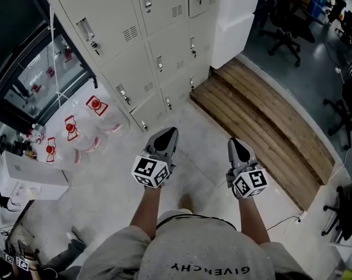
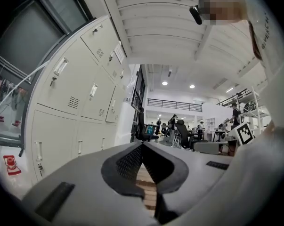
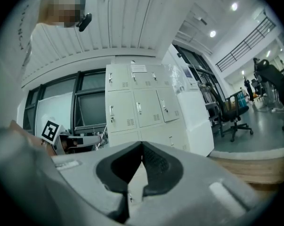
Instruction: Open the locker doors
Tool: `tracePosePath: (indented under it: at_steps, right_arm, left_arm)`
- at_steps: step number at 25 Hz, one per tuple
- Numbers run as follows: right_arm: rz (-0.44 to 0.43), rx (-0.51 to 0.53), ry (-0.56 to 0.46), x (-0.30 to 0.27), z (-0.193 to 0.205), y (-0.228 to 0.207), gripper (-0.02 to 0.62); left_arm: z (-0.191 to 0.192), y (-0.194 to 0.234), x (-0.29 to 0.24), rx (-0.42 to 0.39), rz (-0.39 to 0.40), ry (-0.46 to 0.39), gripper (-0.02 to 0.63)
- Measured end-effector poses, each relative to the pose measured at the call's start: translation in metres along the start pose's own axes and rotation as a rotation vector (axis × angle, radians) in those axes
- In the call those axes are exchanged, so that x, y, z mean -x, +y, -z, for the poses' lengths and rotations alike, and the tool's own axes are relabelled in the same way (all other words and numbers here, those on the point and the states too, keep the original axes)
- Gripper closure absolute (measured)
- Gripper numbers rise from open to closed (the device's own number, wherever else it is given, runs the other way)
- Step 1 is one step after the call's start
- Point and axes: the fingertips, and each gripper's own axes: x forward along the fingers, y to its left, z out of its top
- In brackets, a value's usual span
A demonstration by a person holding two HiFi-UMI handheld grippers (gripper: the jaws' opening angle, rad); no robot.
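A bank of cream locker doors (image 1: 158, 45) with small handles and vent slots stands ahead of me, all doors closed. It shows at the left of the left gripper view as the lockers (image 2: 71, 102) and straight ahead in the right gripper view as the lockers (image 3: 142, 107). My left gripper (image 1: 168, 132) is held level over the floor, short of the bottom row, its jaws together with nothing between them. My right gripper (image 1: 236, 142) is beside it, also shut and empty. The jaw tips meet in both gripper views, left gripper (image 2: 142, 145) and right gripper (image 3: 142, 144).
A low wooden step platform (image 1: 263, 121) runs along the right, beside a white pillar (image 1: 234, 16). Clear bags with red labels (image 1: 85, 127) lie on the floor left of the lockers, below a black-framed glass cabinet (image 1: 30, 69). Office chairs (image 1: 283, 28) stand at the far right.
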Motion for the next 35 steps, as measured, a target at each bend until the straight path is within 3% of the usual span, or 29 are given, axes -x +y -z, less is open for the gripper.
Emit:
tracePosePath:
  at_steps: [15,26,35]
  right_arm:
    - [-0.042,-0.050,0.018,-0.093,0.010,-0.041,0.597]
    - [-0.155,-0.051,0.075,-0.232,-0.002,-0.117,0.597]
    - [-0.206,-0.062,0.115,-0.311,-0.006,-0.188,0.597]
  left_arm:
    - [-0.007,0.061,-0.065,0.016,-0.016,-0.029,0.607]
    - [-0.022,0.131,-0.187,0.032,-0.076,-0.037,0.607]
    - [-0.026,0.171,-0.287,0.035,-0.112,-0.029,0.607]
